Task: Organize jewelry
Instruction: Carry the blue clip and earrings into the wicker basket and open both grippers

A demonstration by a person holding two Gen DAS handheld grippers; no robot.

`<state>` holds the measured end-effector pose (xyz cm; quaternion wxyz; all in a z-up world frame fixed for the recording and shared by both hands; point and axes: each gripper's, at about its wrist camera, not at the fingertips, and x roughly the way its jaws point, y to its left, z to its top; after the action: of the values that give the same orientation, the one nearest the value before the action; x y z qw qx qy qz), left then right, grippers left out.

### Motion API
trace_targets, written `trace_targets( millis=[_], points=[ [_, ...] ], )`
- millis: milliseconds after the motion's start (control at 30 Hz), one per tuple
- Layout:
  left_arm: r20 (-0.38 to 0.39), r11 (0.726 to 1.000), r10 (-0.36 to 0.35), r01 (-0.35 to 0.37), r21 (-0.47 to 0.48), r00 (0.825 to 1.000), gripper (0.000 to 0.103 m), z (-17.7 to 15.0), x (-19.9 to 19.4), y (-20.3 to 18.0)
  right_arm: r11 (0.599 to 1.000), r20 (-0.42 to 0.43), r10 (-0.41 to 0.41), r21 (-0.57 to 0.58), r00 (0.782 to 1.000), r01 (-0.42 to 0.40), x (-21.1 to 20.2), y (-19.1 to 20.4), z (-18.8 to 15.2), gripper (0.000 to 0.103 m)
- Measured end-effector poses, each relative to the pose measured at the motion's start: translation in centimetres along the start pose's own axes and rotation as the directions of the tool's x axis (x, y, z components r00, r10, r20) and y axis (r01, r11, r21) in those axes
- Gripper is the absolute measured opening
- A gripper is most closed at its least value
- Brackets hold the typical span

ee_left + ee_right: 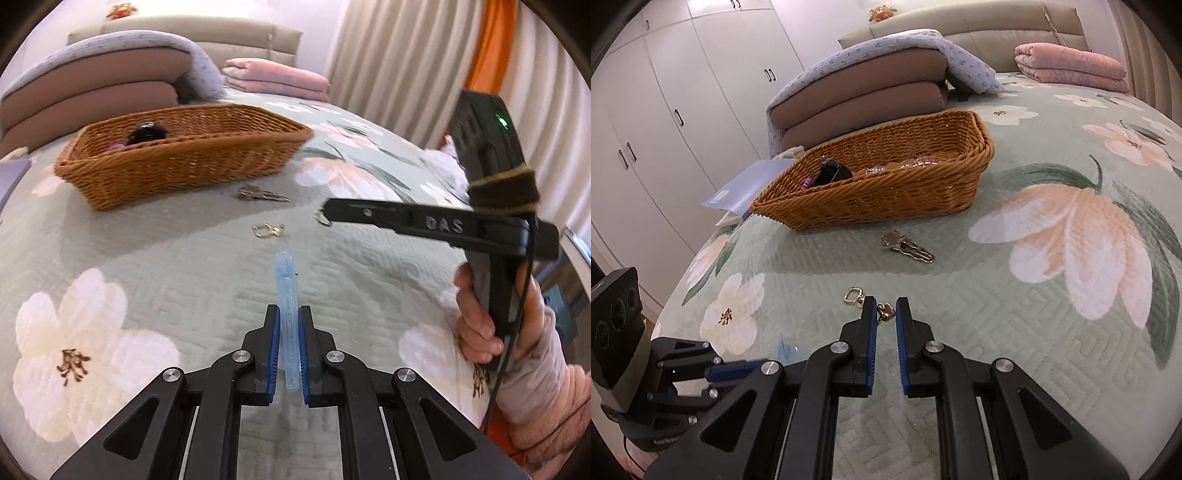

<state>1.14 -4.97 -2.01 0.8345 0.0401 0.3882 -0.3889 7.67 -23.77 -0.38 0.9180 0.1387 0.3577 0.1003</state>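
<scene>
My left gripper (289, 314) is shut on a translucent blue hair clip (285, 291) and holds it above the floral bedspread. A wicker basket (192, 162) sits beyond it, also in the right wrist view (886, 192), with a black item (833, 171) and a clear item (916, 164) inside. A silver hair clip (908, 248) lies in front of the basket. A small gold clasp charm (862, 299) lies on the bedspread; my right gripper (885, 308) is open around its end. The right gripper also shows in the left wrist view (325, 210).
Folded brown cushions under a blue blanket (871, 81) and a folded pink blanket (1071, 64) lie behind the basket. A blue booklet (750, 184) lies left of the basket. White wardrobes (665, 110) stand at left, curtains (406, 55) at right.
</scene>
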Motion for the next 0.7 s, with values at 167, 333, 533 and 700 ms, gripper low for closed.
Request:
trace_targets(
  millis=[167,333,533,700],
  points=[
    [0.061,1.000,0.031,-0.031,0.001,0.998,0.010,0.5,-1.2,-0.1,1.000,0.045,-0.008,-0.026,0.999,0.009,-1.1,0.7,0.1,0.012],
    [0.103,0.997,0.077,-0.079,0.016,0.992,0.010,3.1,-2.7,-0.6,0.992,0.095,-0.091,-0.077,0.991,0.098,-2.9,2.4,1.9,0.012],
    [0.233,0.992,0.122,-0.122,-0.018,0.965,0.010,11.5,-5.5,0.7,0.986,0.203,-0.114,-0.094,0.973,0.135,-4.9,3.7,7.4,0.012],
    [0.318,0.987,0.159,-0.143,-0.076,0.935,0.010,16.6,-3.7,2.9,0.993,0.302,-0.093,-0.044,0.949,0.111,-3.2,2.5,13.0,0.012]
  ],
)
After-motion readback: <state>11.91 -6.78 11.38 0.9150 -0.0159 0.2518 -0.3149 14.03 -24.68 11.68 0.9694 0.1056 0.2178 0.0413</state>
